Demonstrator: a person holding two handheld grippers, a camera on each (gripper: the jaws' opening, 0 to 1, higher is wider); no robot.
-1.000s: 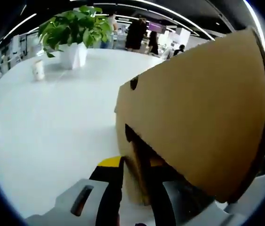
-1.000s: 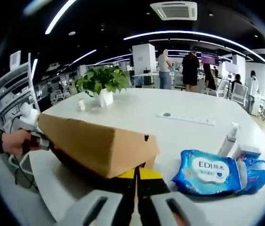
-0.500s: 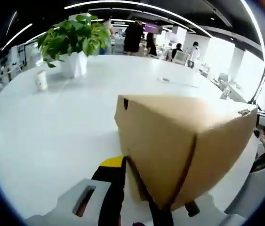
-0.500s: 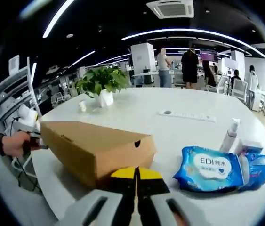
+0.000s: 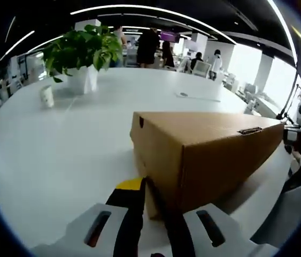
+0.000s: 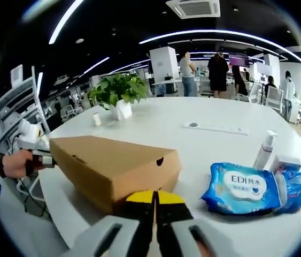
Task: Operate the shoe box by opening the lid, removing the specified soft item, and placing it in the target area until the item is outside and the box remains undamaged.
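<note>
White tabletop (image 6: 155, 128) is stretching across an open office under strip lights, and the cardboard shoe box (image 6: 113, 166) is sitting on it with its lid lying flat and shut, so as far as the pictures show, the task is standing at its very beginning: no soft item is lying outside the box, and the opening, the removal and the placing all appear to be left. Nearest in the right gripper view, the right gripper (image 6: 154, 201) is resting with its yellow-tipped jaws pressed together on nothing, just in front of the box's near side. In the left gripper view, the left gripper (image 5: 151, 201) is sitting at the box's (image 5: 203, 150) near corner; its jaws are bracketing the corner edge, though whether they are actually clamping the cardboard I cannot tell. Right of the box, a blue wipes pack (image 6: 241, 188) is lying beside a small pump bottle (image 6: 262, 150). Farther off, a potted plant (image 6: 117, 95) is standing, with people beyond it.
</note>
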